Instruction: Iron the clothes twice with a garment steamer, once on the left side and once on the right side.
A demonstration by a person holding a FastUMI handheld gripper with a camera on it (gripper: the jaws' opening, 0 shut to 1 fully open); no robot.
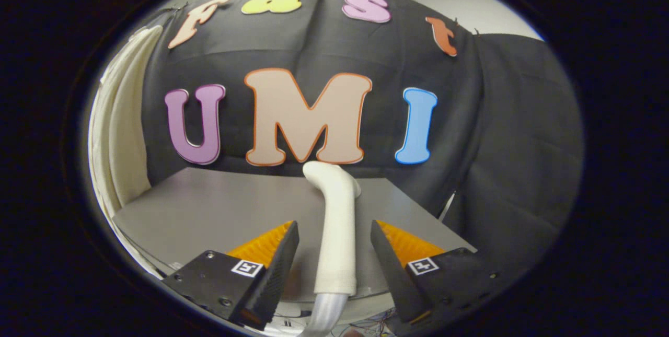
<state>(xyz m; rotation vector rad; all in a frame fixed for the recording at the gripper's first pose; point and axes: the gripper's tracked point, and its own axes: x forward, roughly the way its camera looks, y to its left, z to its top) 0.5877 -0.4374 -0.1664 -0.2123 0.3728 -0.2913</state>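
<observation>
While hand-held gripper (334,253) gapes open | white steamer handle (337,232) between fingers, untouched | above grey table (209,206)

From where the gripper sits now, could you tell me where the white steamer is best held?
Grip the straight handle of the steamer, below its bent head, squeezing from the two sides. The handle stands upright between the open fingers of the gripper, neither touching it, and it is narrow and even there. The curved head above would likely slip, and the hose below is soft.
</observation>
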